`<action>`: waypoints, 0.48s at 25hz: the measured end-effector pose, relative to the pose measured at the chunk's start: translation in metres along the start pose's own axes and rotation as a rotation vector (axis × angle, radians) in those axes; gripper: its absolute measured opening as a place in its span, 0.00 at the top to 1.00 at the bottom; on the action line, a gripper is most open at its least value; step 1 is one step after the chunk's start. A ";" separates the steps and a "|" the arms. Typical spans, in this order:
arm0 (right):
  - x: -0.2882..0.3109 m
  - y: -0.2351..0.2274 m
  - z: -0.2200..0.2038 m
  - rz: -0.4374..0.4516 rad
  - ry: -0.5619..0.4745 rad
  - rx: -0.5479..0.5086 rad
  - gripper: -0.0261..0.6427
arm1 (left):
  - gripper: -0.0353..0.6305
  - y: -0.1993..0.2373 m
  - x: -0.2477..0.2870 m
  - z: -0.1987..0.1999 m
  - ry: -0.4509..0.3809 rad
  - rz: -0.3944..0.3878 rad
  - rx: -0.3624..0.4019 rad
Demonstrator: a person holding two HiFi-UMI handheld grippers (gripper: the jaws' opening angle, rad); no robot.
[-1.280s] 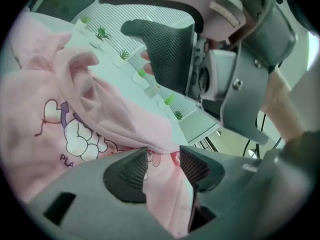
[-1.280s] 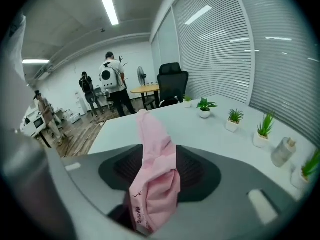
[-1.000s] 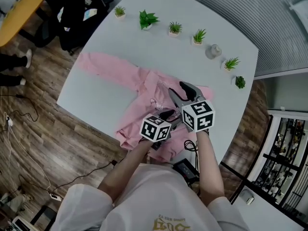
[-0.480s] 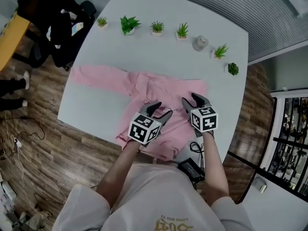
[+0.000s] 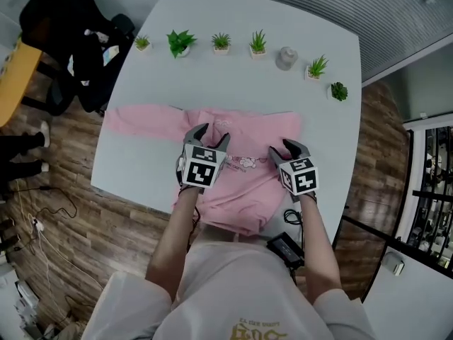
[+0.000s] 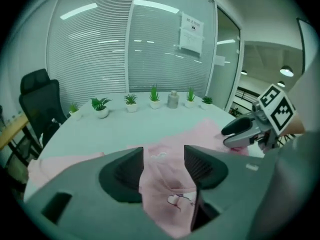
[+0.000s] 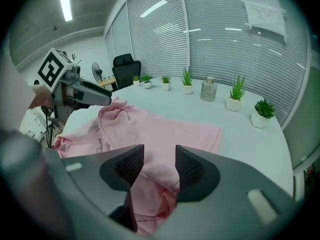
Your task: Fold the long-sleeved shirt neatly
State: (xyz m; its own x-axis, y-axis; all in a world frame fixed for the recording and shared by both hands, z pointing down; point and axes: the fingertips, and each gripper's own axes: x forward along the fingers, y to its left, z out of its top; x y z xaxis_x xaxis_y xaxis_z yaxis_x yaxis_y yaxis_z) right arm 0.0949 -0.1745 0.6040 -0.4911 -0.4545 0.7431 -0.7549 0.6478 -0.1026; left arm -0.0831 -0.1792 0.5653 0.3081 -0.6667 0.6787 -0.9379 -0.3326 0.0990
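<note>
A pink long-sleeved shirt point(image 5: 241, 172) lies on the pale table point(image 5: 297, 91), one sleeve point(image 5: 134, 119) stretched out to the left and its hem at the near edge. My left gripper point(image 5: 210, 134) hovers over the shirt's chest. Its jaws have just been opening and hold nothing; the shirt point(image 6: 167, 184) only shows through the gap of the left gripper point(image 6: 163, 159). My right gripper point(image 5: 283, 147) is low over the shirt's right side. Its jaws stand apart with rumpled pink cloth point(image 7: 155, 194) under the right gripper point(image 7: 160, 161), unpinched.
Several small potted plants point(image 5: 182, 42) and a grey bottle point(image 5: 286, 57) line the table's far edge. A black office chair point(image 5: 64, 27) stands at the far left. A black device with a cable point(image 5: 284, 250) lies past the near table edge.
The left gripper has moved up and left from the hem to the shirt's chest, rolled, and its jaws have widened. The right gripper has dropped onto the shirt's right side.
</note>
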 end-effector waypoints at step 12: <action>-0.009 0.000 -0.006 -0.005 -0.014 -0.021 0.68 | 0.82 0.052 0.031 -0.016 0.099 0.225 0.028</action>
State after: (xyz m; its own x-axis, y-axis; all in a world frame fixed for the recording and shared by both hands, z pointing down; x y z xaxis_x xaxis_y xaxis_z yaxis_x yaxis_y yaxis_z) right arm 0.1019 -0.1671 0.6011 -0.4936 -0.4662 0.7342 -0.7482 0.6580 -0.0852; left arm -0.1252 -0.2070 0.6035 0.0734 -0.6577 0.7497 -0.9758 -0.2026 -0.0822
